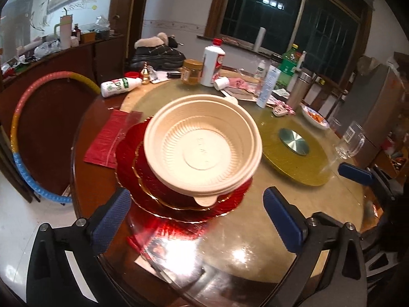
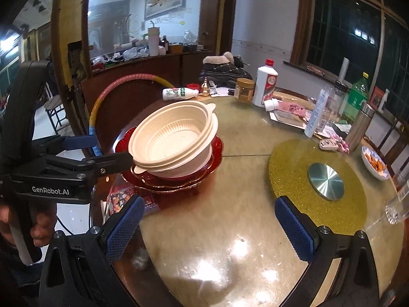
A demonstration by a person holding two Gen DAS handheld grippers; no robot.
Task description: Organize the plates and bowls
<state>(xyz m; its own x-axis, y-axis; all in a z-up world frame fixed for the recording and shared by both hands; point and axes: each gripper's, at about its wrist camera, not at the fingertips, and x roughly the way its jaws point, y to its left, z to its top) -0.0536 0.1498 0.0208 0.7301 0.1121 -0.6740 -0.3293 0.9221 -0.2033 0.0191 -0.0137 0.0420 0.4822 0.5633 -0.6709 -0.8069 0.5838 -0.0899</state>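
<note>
Cream bowls (image 1: 203, 151) nested (empty) on stacked red plates (image 1: 153, 192), left gripper (image 1: 196, 220) and right gripper (image 2: 209, 227) both spread apart, holding nothing

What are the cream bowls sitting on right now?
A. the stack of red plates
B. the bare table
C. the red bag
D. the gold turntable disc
A: the cream bowls rest nested on the stack of red plates, apart from the gold turntable disc at the table's middle.

Cream ribbed bowls (image 1: 204, 151); red gold-edged plates (image 1: 153, 189); blue gripper pads (image 1: 112, 220).
</note>
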